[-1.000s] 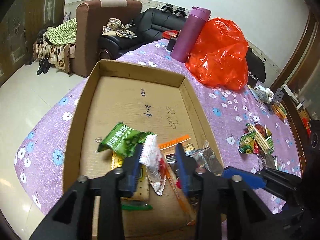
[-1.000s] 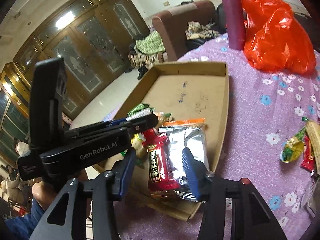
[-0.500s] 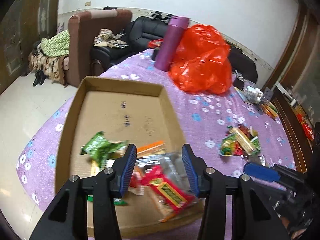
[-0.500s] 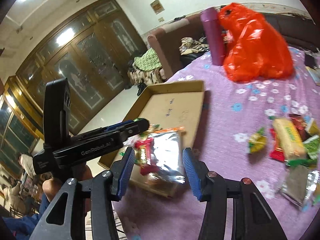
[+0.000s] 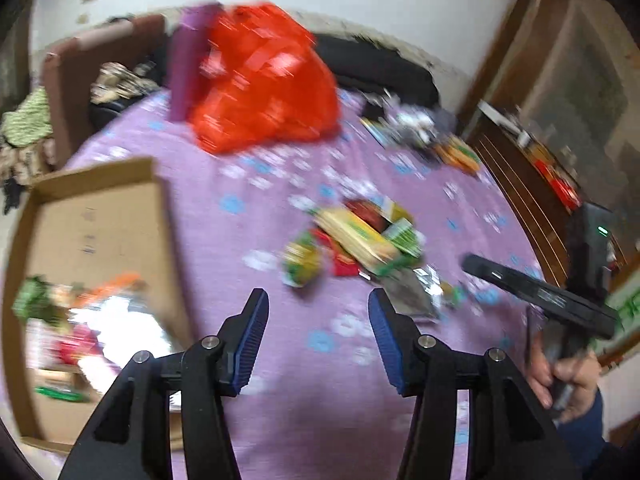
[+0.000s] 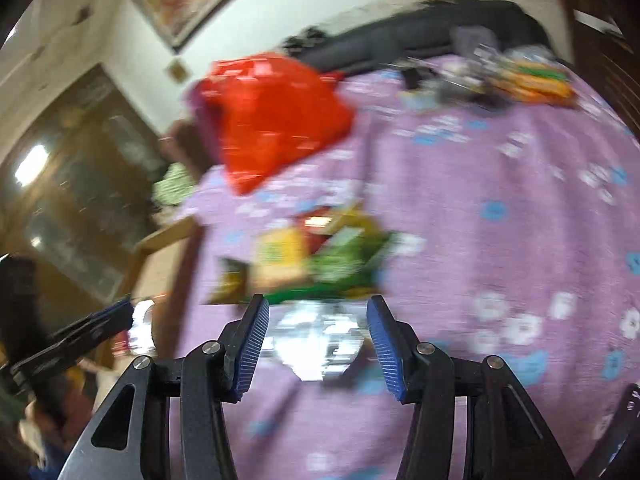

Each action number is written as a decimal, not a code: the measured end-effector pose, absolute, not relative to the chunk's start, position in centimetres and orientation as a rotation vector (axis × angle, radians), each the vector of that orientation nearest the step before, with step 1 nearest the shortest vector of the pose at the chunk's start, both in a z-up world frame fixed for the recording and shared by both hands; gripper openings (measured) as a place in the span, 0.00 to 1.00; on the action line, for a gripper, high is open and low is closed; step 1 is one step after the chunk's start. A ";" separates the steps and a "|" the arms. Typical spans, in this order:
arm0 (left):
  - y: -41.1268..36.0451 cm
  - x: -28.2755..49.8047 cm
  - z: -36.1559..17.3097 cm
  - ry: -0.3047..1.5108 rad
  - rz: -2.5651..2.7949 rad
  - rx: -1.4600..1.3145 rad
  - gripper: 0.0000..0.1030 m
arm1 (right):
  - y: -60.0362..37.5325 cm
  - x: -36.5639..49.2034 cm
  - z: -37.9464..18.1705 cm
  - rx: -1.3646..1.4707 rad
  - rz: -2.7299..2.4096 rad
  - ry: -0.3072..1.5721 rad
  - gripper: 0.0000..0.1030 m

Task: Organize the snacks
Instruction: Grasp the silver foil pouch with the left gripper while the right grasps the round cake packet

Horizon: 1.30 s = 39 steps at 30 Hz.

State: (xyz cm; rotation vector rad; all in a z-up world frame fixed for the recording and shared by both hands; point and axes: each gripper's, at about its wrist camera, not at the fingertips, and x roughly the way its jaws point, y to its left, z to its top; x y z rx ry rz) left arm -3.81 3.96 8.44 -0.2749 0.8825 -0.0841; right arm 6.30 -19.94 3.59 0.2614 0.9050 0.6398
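Snack pile [image 5: 356, 240] lies beyond empty left claw [image 5: 318, 328].

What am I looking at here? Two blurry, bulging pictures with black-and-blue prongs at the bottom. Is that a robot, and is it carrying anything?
No robot: a person holds a two-fingered grabbing tool in each hand, and each carries a wide-angle camera looking along its fingers. One picture is from the left tool, the other from the right tool. The blur suggests quick movement. The left tool's jaws have just been opening; both tools stand open with nothing between the fingers. Below them is a table with a purple flowered cloth. On it lie a cardboard tray already holding some snack packets, a loose pile of snacks still to be sorted, and a red plastic bag. In the left view you also see the person's right hand gripping the other tool.
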 end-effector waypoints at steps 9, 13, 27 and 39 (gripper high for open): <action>-2.5 0.7 4.8 1.005 -0.172 -0.182 0.67 | -20.7 8.3 -0.1 0.203 0.588 0.952 0.41; -3.3 1.4 4.3 1.019 -0.170 -0.155 0.75 | -19.9 8.0 -0.3 0.146 0.606 0.943 0.41; -3.0 2.0 3.9 1.041 -0.192 -0.133 0.78 | -17.1 5.3 -0.4 -0.157 0.668 0.900 0.41; -4.0 1.9 3.5 1.057 -0.218 -0.057 0.79 | -16.6 3.8 -0.3 -0.274 0.697 0.893 0.39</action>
